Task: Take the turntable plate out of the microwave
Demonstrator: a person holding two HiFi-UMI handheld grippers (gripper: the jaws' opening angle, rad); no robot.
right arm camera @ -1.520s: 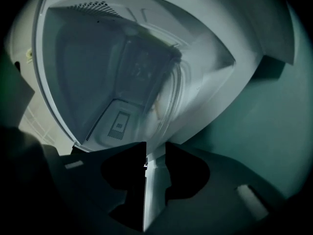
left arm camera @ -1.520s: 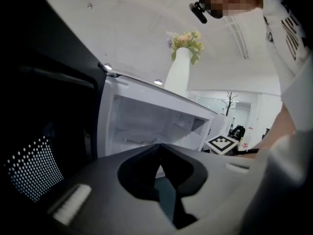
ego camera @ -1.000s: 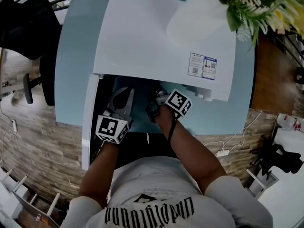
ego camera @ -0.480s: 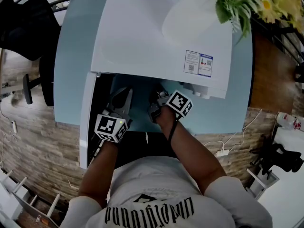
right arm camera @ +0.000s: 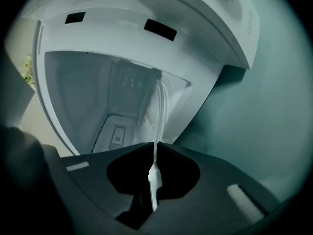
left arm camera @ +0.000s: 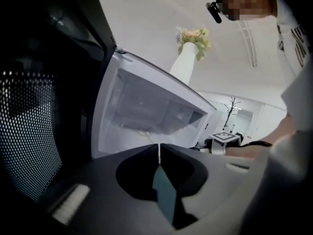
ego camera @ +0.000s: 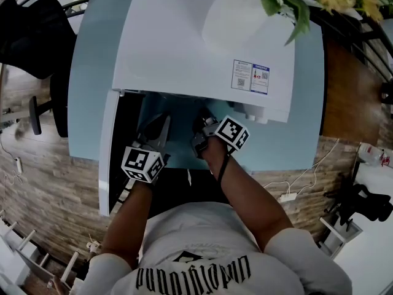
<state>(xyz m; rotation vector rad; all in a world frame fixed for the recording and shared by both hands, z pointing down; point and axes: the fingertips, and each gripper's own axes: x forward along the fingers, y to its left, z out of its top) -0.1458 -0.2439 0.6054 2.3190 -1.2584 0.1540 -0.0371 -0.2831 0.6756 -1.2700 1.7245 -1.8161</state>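
Since a second ago: right gripper [right arm camera: 155, 148] jaws have just been closing and now pinch the rim of the turntable plate [right arm camera: 157, 114]. Hands barely shift. The head camera drifts, so the microwave [ego camera: 196, 48] sits more toward 9 o'clock in frame. Plate shows edge-on, running from the jaws toward 12 o'clock into the cavity. Left gripper [left arm camera: 159, 148] jaws are clenched together, with a thin pale sliver in the seam, can't tell what. Door [ego camera: 105, 158] hangs open at 9 o'clock. Both grippers are at the mouth, 6 o'clock of the microwave, over the blue table [ego camera: 89, 72].
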